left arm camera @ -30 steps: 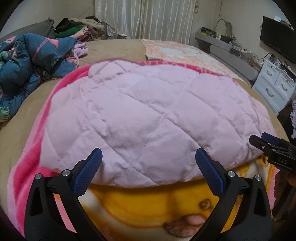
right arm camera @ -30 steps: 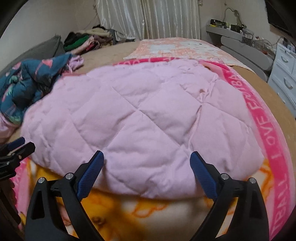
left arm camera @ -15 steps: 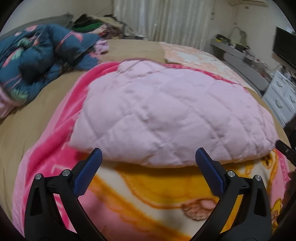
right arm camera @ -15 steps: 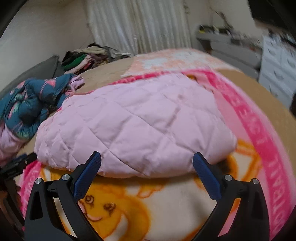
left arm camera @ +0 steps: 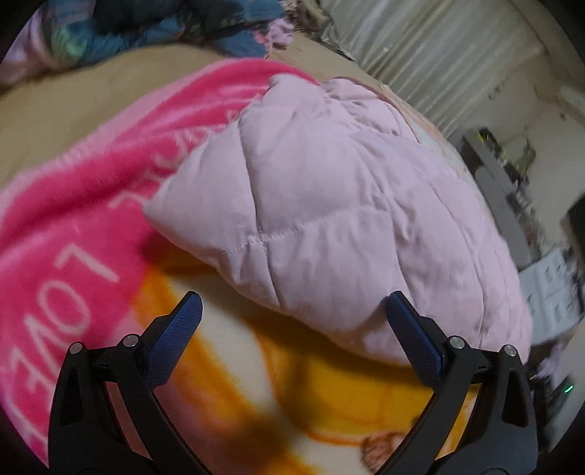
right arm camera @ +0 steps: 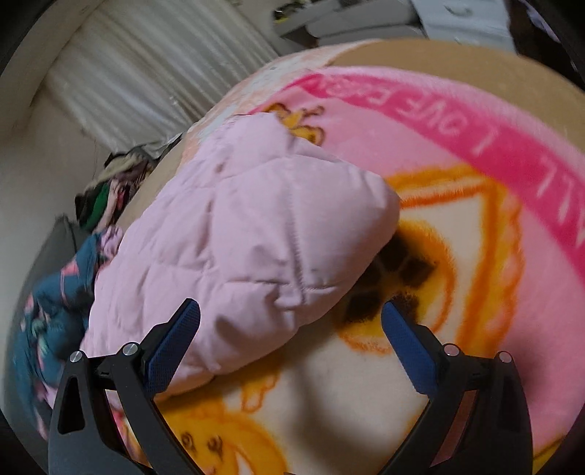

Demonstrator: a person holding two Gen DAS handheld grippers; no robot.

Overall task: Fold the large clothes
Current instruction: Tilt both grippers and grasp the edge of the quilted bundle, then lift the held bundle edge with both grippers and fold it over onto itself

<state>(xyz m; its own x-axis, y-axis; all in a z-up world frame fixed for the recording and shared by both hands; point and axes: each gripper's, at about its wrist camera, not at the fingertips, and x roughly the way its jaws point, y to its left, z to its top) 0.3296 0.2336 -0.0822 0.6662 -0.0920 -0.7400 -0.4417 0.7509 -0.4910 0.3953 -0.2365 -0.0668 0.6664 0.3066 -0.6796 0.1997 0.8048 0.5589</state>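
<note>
A pale pink quilted garment (left arm camera: 336,204) lies folded in a puffy bundle on a pink and yellow cartoon blanket (left arm camera: 84,204). It also shows in the right wrist view (right arm camera: 241,234) on the same blanket (right arm camera: 457,234). My left gripper (left arm camera: 292,310) is open and empty, hovering just short of the bundle's near left corner. My right gripper (right arm camera: 290,318) is open and empty, over the bundle's near right corner. Both views are tilted and blurred.
A blue patterned quilt (left arm camera: 153,33) is heaped at the far left of the bed, and shows in the right wrist view (right arm camera: 55,292). A pile of dark clothes (right arm camera: 109,186) lies near the curtains (right arm camera: 153,73). White drawers (left arm camera: 548,292) stand at the right.
Both grippers have pulled back and swung outward, left to the left corner, right to the right corner, and tilted. They stay open. The bundle has not moved.
</note>
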